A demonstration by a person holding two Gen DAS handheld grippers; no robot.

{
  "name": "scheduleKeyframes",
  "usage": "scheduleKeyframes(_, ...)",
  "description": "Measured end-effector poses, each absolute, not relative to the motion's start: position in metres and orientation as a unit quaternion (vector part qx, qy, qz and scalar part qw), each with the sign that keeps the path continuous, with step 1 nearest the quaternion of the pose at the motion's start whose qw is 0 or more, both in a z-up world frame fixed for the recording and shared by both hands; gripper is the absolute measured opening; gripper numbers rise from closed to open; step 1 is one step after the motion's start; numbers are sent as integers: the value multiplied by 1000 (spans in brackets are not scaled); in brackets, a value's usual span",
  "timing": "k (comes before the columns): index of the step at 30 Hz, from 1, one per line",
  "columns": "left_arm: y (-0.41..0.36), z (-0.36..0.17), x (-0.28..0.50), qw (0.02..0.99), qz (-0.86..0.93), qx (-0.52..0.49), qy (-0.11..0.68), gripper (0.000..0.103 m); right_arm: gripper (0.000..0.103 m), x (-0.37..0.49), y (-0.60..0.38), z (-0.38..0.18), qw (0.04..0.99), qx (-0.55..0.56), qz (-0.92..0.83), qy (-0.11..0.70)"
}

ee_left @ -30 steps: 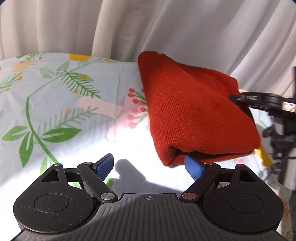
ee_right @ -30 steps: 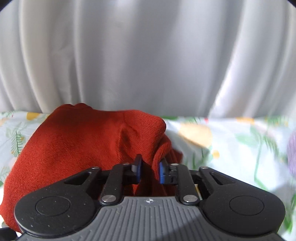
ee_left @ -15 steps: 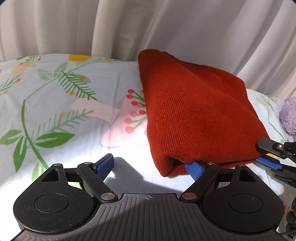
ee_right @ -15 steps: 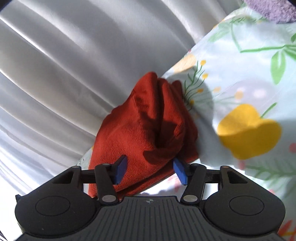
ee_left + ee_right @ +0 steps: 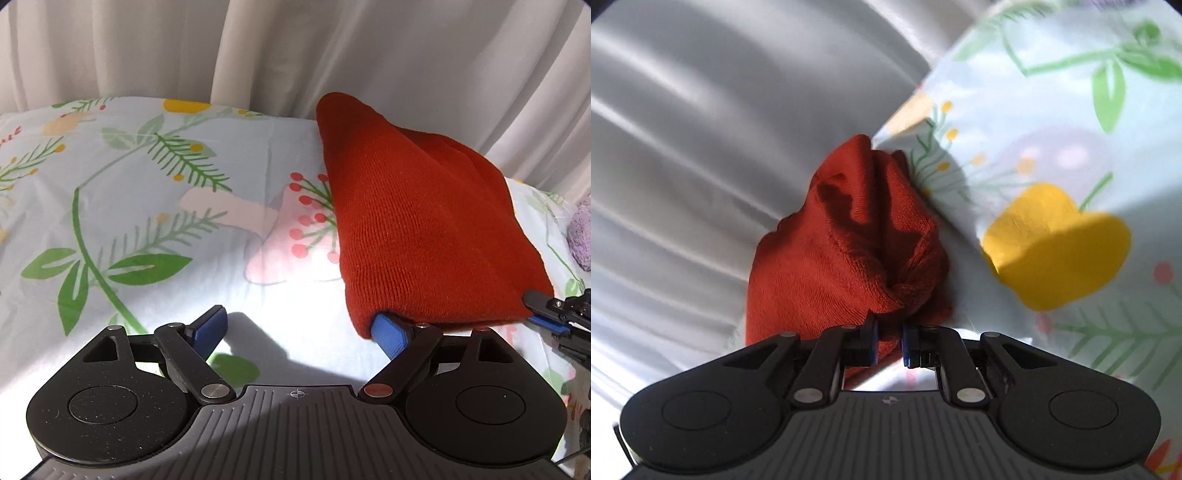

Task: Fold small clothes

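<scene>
A folded red knit garment (image 5: 424, 229) lies on the floral sheet (image 5: 147, 221), reaching back to the curtain. My left gripper (image 5: 299, 326) stands wide open at its near left corner, and its right blue fingertip (image 5: 388, 330) is tucked under the cloth's near edge; nothing is between the fingers. The right gripper (image 5: 546, 314) is at the garment's near right corner. In the right wrist view the right gripper (image 5: 888, 343) has its jaws closing, and the blue pads pinch a bunched fold of the red garment (image 5: 849, 258).
A white curtain (image 5: 295, 55) hangs close behind the sheet. A purple fuzzy item (image 5: 581, 236) sits at the right edge, beyond the garment. The sheet's left half shows only printed leaves and berries.
The right gripper rolled over, dropped to the garment's near right corner, opened, then closed on a fold there. The left gripper stayed open at the near left corner.
</scene>
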State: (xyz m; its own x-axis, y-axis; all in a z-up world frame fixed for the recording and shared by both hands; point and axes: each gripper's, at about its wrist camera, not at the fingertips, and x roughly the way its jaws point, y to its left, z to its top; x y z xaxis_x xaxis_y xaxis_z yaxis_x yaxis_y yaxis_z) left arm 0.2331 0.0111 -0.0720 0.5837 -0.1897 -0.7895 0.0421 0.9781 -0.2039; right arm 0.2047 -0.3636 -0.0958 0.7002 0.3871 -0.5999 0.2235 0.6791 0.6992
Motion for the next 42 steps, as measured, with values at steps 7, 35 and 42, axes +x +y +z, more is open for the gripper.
scheduleKeyframes(7,61,-54,221,896,12,-134,422,88,33,188,-371,-50,877,333,2,347)
scheduleKeyframes(35,-81,-83,358,926,-12,-139,352,94,0,359,-310,-113,900,329,52,283)
scheduleKeyframes(42,-64,-94,365,918,-19,-165,359,97,0,340,-307,-106,914,302,45,267)
